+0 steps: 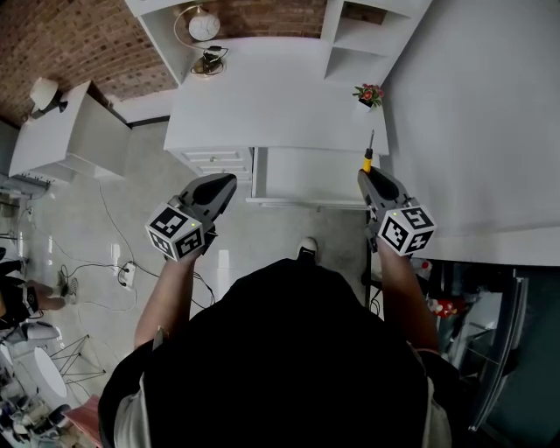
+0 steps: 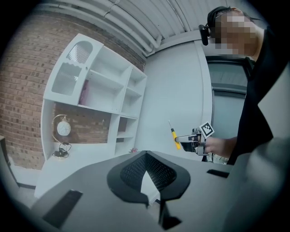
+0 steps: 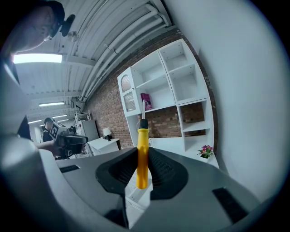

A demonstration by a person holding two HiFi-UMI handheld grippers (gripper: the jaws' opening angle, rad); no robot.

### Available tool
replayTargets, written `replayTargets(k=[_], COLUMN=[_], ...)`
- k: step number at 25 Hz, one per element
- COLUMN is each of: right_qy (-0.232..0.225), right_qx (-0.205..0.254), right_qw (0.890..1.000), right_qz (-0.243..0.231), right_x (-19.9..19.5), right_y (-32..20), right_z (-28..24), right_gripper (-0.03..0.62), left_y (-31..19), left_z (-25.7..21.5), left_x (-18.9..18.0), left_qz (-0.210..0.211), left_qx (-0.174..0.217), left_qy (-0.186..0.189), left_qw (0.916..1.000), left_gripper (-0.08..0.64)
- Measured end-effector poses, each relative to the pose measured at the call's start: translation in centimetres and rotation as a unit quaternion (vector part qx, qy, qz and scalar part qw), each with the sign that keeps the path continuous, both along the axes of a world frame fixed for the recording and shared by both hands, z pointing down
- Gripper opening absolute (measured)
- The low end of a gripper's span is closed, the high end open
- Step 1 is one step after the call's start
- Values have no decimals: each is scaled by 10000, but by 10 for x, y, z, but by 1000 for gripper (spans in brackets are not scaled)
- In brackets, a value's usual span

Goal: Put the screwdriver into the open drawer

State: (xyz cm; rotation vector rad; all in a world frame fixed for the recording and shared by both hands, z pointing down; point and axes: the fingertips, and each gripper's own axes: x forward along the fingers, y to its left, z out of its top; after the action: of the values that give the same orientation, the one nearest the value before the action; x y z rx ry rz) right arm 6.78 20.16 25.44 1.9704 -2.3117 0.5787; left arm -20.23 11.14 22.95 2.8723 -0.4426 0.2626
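A screwdriver (image 1: 368, 157) with a yellow handle and a thin metal shaft stands upright between the jaws of my right gripper (image 1: 369, 178), which is shut on its handle (image 3: 142, 154). It hangs over the right end of the open white drawer (image 1: 306, 202), which is pulled out from under the white desk (image 1: 262, 96). My left gripper (image 1: 224, 184) hovers at the drawer's left, in front of the closed drawers, shut with nothing in it (image 2: 146, 155). The left gripper view shows the right gripper (image 2: 185, 139) holding the screwdriver (image 2: 174, 136) in the air.
A small flower pot (image 1: 368, 94) stands at the desk's right. A clock (image 1: 204, 26) on a stand sits at its back left, below white shelves (image 1: 359, 35). A white wall (image 1: 472, 122) runs along the right. A low white cabinet (image 1: 61, 131) and floor cables (image 1: 122, 273) lie left.
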Motion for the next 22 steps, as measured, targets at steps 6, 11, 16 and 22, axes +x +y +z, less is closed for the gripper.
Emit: replayTargets(k=[6,11,16,22], right_qy=[-34,-68,-87,-119], right_qx=[-1,-66,-112,-86], right_qw=[10000,9999,9998,9996], right_qz=[-7,-76,-164,-256], right_x=[16,26,36,50], right_y=[-18,-32,-44,-57], right_z=[1,8,9,9], right_gripper=[83,83,83,83], left_y=[-13,-25,-33,-37], left_z=[4,7,4,5], left_x=[14,26,34,44], left_qz=[-19,-80,-154,-237], left_qx=[-39,-74,-83,-104], left_qy=[-64,-96,-145,-224], left_qw=[10000,9999,9997,9994], left_gripper=[15,15,15,15])
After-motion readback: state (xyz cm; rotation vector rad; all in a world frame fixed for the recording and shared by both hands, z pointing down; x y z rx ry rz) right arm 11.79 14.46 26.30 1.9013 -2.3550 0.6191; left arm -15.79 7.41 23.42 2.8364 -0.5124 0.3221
